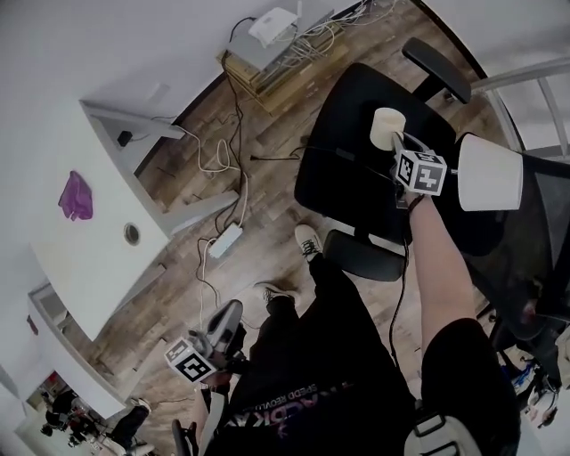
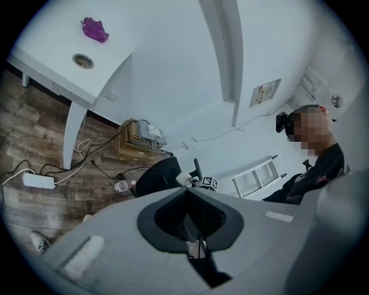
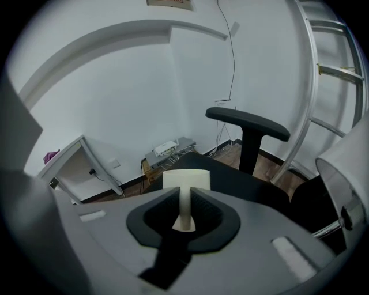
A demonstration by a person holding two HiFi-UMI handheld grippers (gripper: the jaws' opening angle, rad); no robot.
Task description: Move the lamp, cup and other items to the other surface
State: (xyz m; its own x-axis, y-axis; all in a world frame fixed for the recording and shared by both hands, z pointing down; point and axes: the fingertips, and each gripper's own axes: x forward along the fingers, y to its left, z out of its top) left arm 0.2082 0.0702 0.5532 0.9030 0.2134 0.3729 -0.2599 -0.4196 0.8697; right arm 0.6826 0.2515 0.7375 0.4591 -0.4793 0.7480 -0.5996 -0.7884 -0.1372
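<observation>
A room with a wood-plank floor and white walls, seen steeply from above. At the left stands a white desk; a crumpled purple cloth lies near its left edge, and a round cable hole sits close to its right edge. Low in the view, the left gripper hangs over the floor beside the person's dark trousers, its jaws pressed together with nothing between them. Its marker cube bears black-and-white squares; the print on the person's shirt is too small to read, as is a small sign on the wall. A white power strip and loose cables lie on the floor by the desk's legs. Against the far wall, an open wooden crate holds a white router and a tangle of cables. To the right of it is a black office chair. Over the back edge of its seat, the right gripper holds a cream cup, opening upward, with its jaws clamped on a thin cream part of it. Just beside the chair's right edge is the lamp, showing only its white shade; what it stands on cannot be made out. A metal ladder leans behind it.
</observation>
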